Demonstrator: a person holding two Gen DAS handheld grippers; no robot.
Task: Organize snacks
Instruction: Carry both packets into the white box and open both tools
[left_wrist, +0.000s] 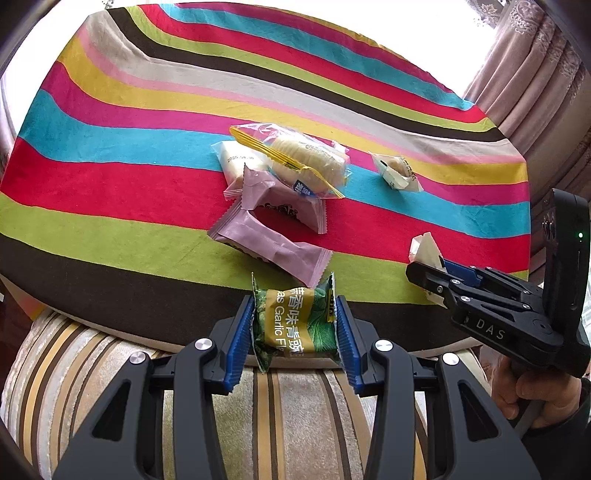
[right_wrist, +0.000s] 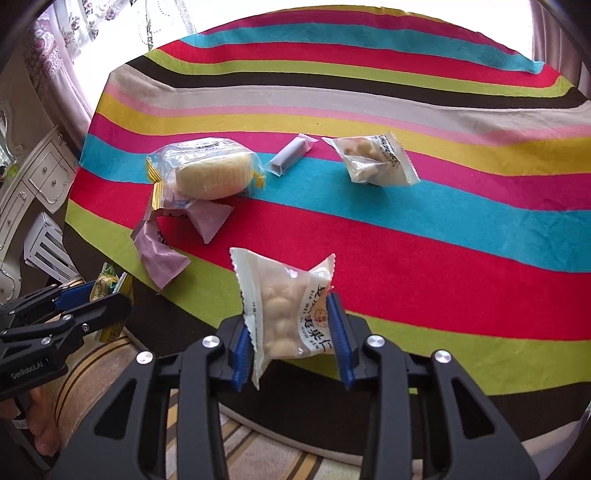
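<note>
The left gripper (left_wrist: 295, 325) held a green snack packet (left_wrist: 295, 325) between its jaws, raised over the near edge of the table (left_wrist: 110, 206). The right gripper (right_wrist: 291, 332) had its jaws clamped on a white nut packet (right_wrist: 284, 314), also lifted above the striped cloth. Farther in, two pink packets (left_wrist: 273, 236) lay by a round cake in a clear wrapper (right_wrist: 210, 171). Beyond them rested a small lilac stick (right_wrist: 290, 155) and another nut packet (right_wrist: 373, 158).
</note>
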